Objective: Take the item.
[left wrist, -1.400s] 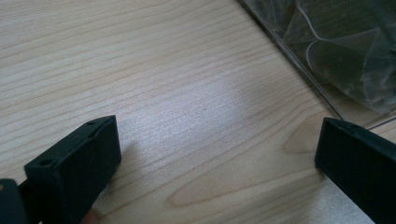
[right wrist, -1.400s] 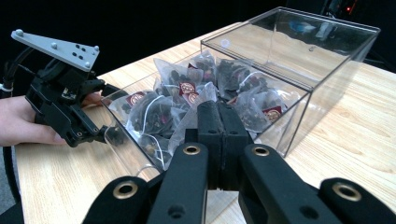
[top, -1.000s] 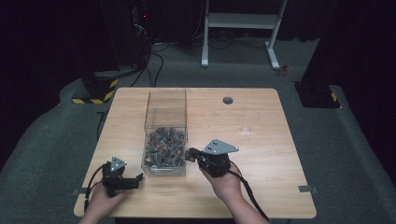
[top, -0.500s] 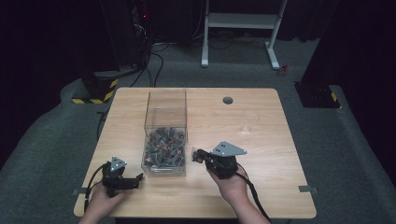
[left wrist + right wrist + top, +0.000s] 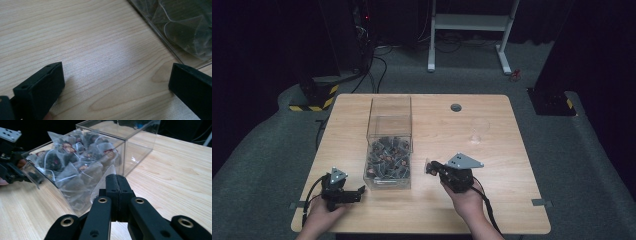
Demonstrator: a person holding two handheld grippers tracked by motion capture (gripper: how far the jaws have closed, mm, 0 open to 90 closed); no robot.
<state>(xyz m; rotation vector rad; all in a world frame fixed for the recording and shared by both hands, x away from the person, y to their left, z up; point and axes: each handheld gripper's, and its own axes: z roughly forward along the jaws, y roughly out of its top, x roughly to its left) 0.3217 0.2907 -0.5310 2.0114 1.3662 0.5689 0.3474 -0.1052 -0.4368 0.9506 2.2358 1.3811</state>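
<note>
A clear plastic box [image 5: 390, 118] stands mid-table, its near half heaped with pyramid tea bags [image 5: 388, 157]. Just right of its near end, my right gripper [image 5: 431, 166] is shut on one tea bag [image 5: 428, 163]. In the right gripper view the jaws [image 5: 117, 179] are pressed together, and the translucent corner of the tea bag [image 5: 110, 172] sticks up between them in front of the box [image 5: 136, 146]. My left gripper [image 5: 359, 190] lies on the table off the box's near left corner. Its jaws stand wide open [image 5: 116, 80] over bare wood, beside the box wall [image 5: 162, 30].
A faint clear glass [image 5: 479, 131] stands right of the box, and a round cable hole [image 5: 456, 107] sits near the far edge. A person's hands hold both grippers at the near edge of the table [image 5: 522, 165]. The other gripper [image 5: 8, 167] is behind the box.
My right gripper has drawn a little to the right and toward the near edge, away from the box, still shut on the tea bag. The left gripper has stayed put.
</note>
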